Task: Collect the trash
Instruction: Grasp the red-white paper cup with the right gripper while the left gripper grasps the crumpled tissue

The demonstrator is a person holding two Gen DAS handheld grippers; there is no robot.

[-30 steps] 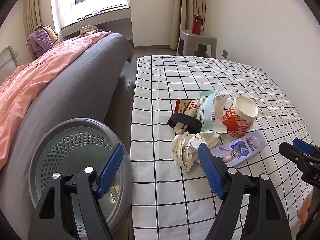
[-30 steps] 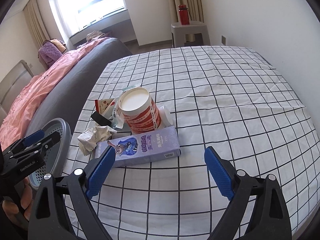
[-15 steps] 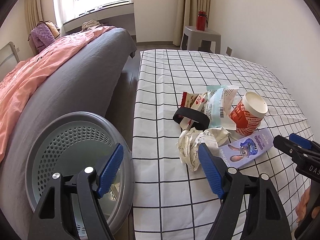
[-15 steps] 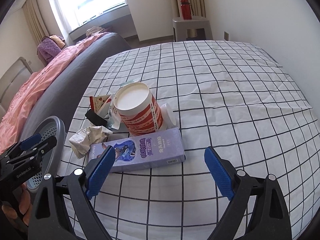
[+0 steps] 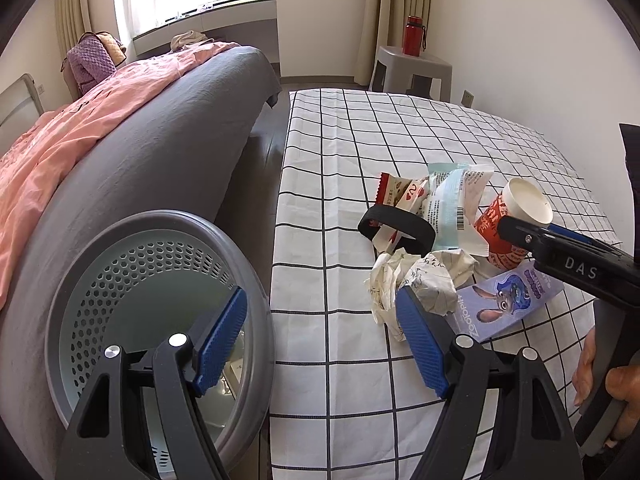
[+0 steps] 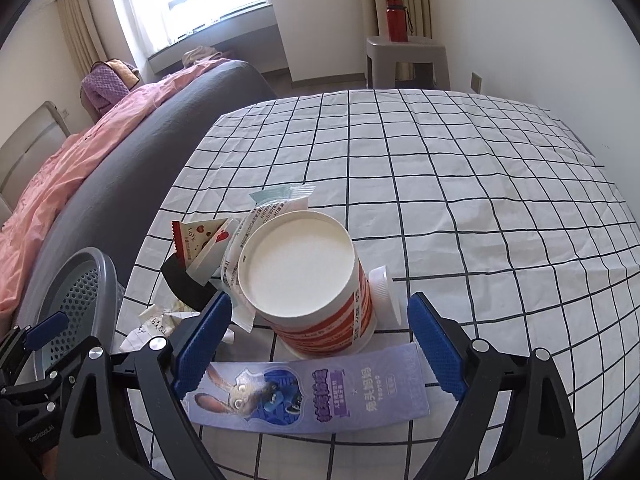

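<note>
Right tongs (image 6: 318, 344): released; the jaws have just been narrowing and now straddle the paper cup (image 6: 308, 284) without the pads touching it, nothing gripped.
Left tongs (image 5: 320, 344): released and empty, poised between the bin and the litter.
Heap of trash: on the checked sheet (image 6: 480, 200), at the side nearest the bin; from the right wrist view it fills the lower centre.
Paper cup: stands upright, red and white, white lid on top; the purple carton (image 6: 308, 396) lies flat at its 6 o'clock, just in front.
Wrappers (image 6: 256, 220): at the cup's 10 to 11 o'clock, leaning on it; a black ring (image 6: 186, 284) lies at 9 o'clock, crumpled paper (image 5: 416, 280) at 8 o'clock.
Small white cap (image 6: 380, 284): at the cup's 3 o'clock, just beside it.
Bin (image 5: 160, 300): grey rim, perforated pale liner, at 9 o'clock of the heap, on the floor between the sheet and the grey bed.
Cup handling: likely light and thin-walled, smooth, easily crushed or tipped; whether it is empty I cannot tell.
Where to hold: I'd take the cup across its middle band, squeezing gently.
Carton handling: light, stiff card; pinch across its narrow width.
Paper and wrappers: soft, weightless, slippery film; grab a bunched fold.
</note>
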